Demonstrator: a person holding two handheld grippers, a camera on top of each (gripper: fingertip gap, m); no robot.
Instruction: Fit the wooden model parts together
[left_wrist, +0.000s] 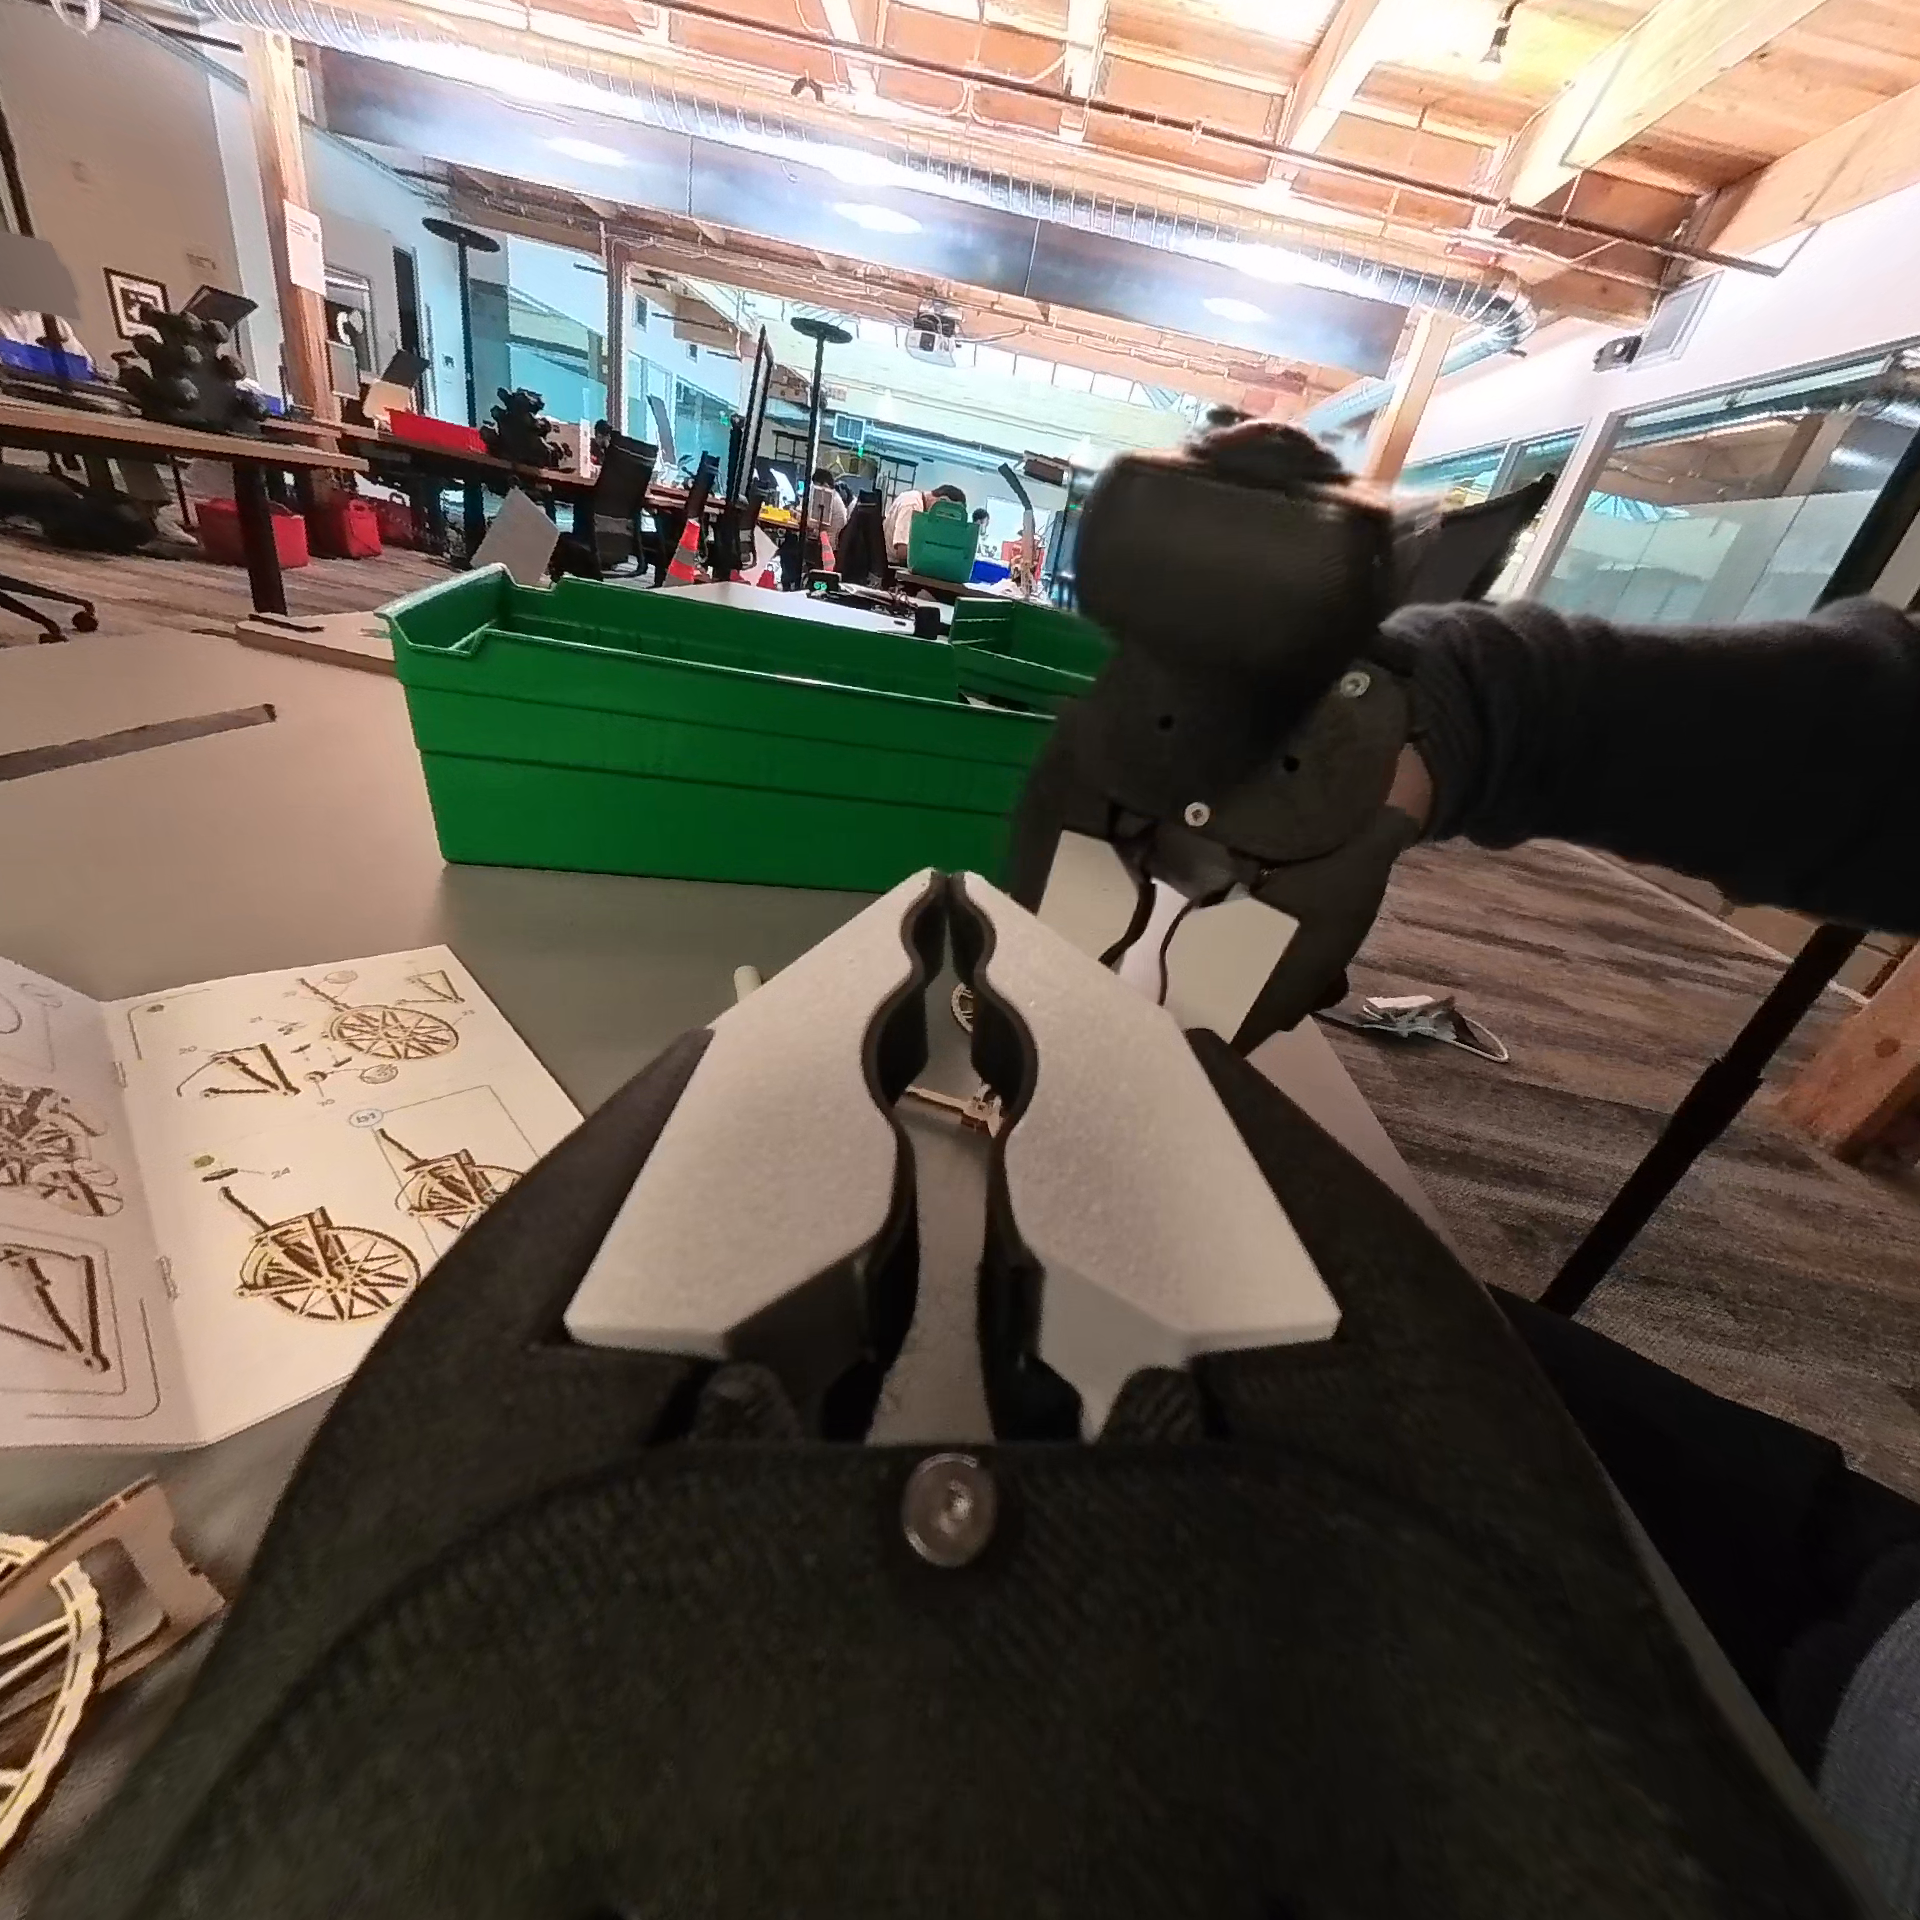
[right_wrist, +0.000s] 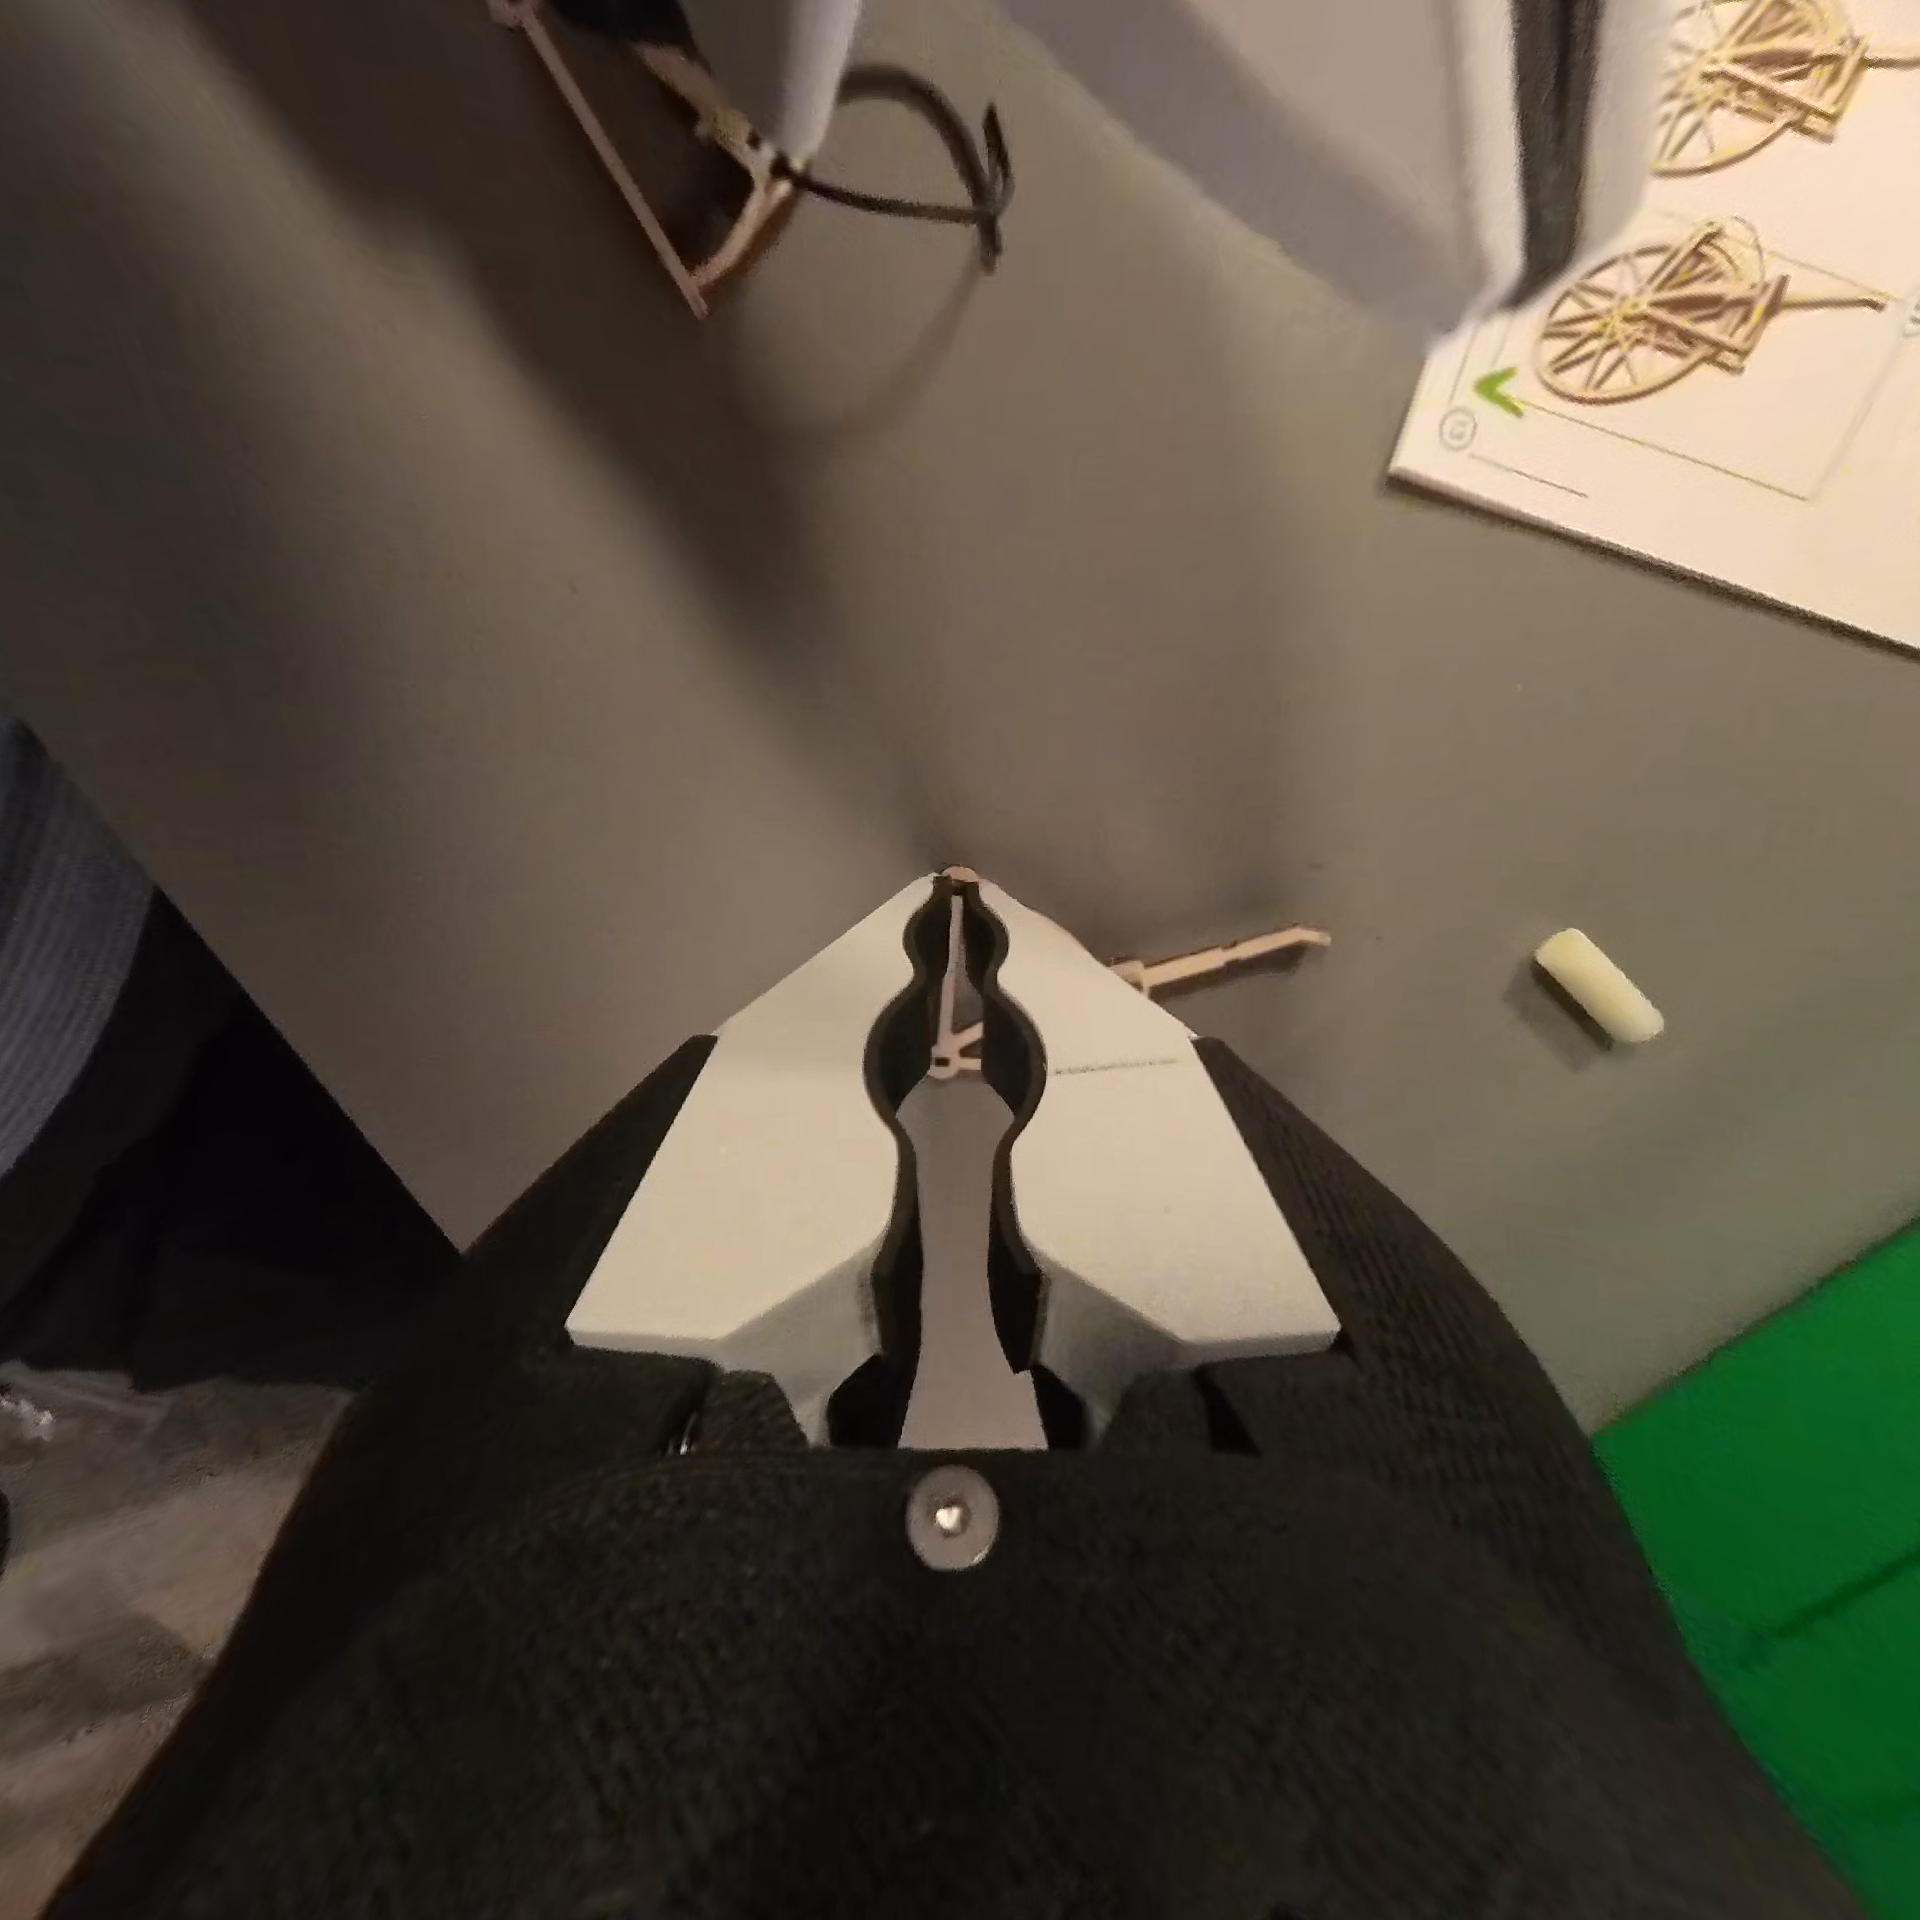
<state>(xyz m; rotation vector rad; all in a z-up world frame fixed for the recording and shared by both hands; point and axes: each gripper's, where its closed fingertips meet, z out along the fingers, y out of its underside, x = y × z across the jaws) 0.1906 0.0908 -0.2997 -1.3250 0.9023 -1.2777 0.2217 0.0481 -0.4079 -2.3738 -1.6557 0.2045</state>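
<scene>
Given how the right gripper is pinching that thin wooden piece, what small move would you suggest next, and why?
Probably lift the right gripper slightly: it is shut on the thin wooden stick, its tips low over the grey table, while the wooden frame sits farther off.

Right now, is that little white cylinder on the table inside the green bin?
No. The white cylinder lies on the bare grey table, apart from the green bin at the picture's lower right.

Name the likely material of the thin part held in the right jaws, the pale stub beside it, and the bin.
Thin part: apparently laser-cut plywood, pale tan, flat, unfinished. Pale stub: perhaps wax or plastic; cream, smooth, rounded; uncertain. Green bin: moulded plastic, uniform colour, slight sheen, ribbed walls.
</scene>
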